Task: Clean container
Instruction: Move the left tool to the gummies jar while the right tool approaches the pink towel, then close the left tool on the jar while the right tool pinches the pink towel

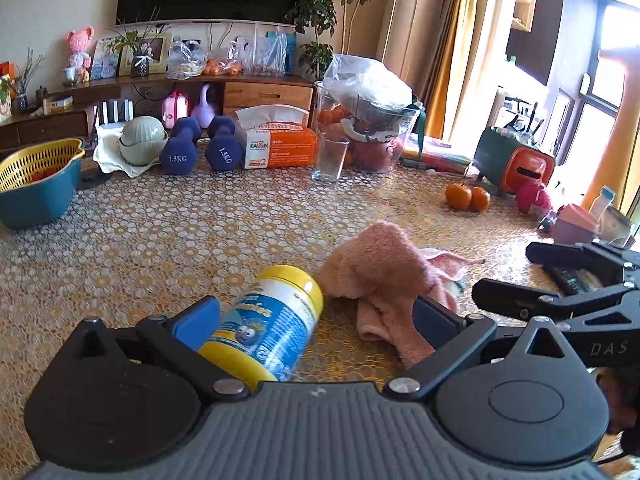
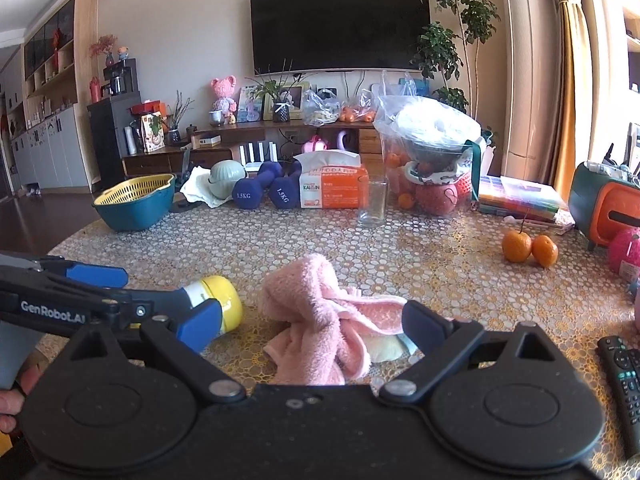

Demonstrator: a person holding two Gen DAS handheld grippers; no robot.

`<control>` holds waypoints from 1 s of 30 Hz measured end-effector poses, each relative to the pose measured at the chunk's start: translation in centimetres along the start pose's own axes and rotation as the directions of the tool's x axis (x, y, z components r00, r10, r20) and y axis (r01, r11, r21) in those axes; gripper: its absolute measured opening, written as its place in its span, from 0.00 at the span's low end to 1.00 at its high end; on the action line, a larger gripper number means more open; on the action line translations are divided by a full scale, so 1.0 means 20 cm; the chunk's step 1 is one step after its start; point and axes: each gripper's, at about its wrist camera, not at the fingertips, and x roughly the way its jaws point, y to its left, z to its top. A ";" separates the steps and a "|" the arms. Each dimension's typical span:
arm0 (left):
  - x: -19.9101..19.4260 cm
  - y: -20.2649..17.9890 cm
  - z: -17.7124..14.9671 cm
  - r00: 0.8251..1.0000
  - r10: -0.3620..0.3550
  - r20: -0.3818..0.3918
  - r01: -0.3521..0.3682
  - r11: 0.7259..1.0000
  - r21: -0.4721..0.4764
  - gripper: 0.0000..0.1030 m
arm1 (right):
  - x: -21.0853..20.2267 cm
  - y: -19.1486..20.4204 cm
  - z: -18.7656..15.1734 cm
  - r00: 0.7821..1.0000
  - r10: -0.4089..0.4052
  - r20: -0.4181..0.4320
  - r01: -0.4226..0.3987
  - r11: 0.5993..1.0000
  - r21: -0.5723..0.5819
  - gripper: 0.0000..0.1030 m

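A small bottle (image 1: pixel 268 320) with a blue label and a yellow lid (image 2: pixel 224 300) lies on its side on the patterned tablecloth (image 1: pixel 200 232). My left gripper (image 1: pixel 316 320) is open wide around it, and only the left finger's blue pad (image 1: pixel 196 322) is against the bottle. A crumpled pink towel (image 2: pixel 316 312) lies on the table just right of the bottle. My right gripper (image 2: pixel 312 326) is open, low over the table, with the towel between its fingers. In the left wrist view the right gripper's fingers (image 1: pixel 516 300) show at the right edge.
A clear glass (image 2: pixel 372 204), an orange tissue box (image 2: pixel 332 192), two blue dumbbells (image 2: pixel 260 190) and a teal bowl with a yellow colander (image 2: pixel 136 200) stand along the far side. Two tangerines (image 2: pixel 528 246) and a remote (image 2: pixel 624 376) lie at the right.
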 end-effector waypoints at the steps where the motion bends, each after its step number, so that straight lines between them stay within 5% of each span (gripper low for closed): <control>1: 0.02 0.00 -0.01 1.000 0.020 -0.002 -0.020 0.999 0.032 1.00 | 0.03 -0.01 0.00 1.000 -0.006 -0.010 0.006 1.000 -0.017 0.94; 15: 0.29 0.04 -0.15 0.993 0.073 -0.097 -0.053 0.979 0.195 1.00 | 0.49 -0.03 -0.08 0.978 -0.023 -0.207 -0.029 0.969 -0.246 0.92; 25: 0.30 0.04 -0.21 0.994 0.086 -0.073 -0.065 0.967 0.245 0.99 | 0.57 0.02 -0.12 0.981 -0.053 -0.189 -0.017 0.937 -0.348 0.92; 27: 0.28 0.04 -0.21 0.994 0.082 -0.067 -0.063 0.967 0.247 0.94 | 0.57 0.02 -0.12 0.982 -0.053 -0.181 -0.015 0.935 -0.354 0.89; 30: 0.26 0.04 -0.20 0.994 0.085 -0.065 -0.067 0.967 0.245 0.93 | 0.55 0.03 -0.12 0.983 -0.063 -0.172 -0.005 0.930 -0.367 0.68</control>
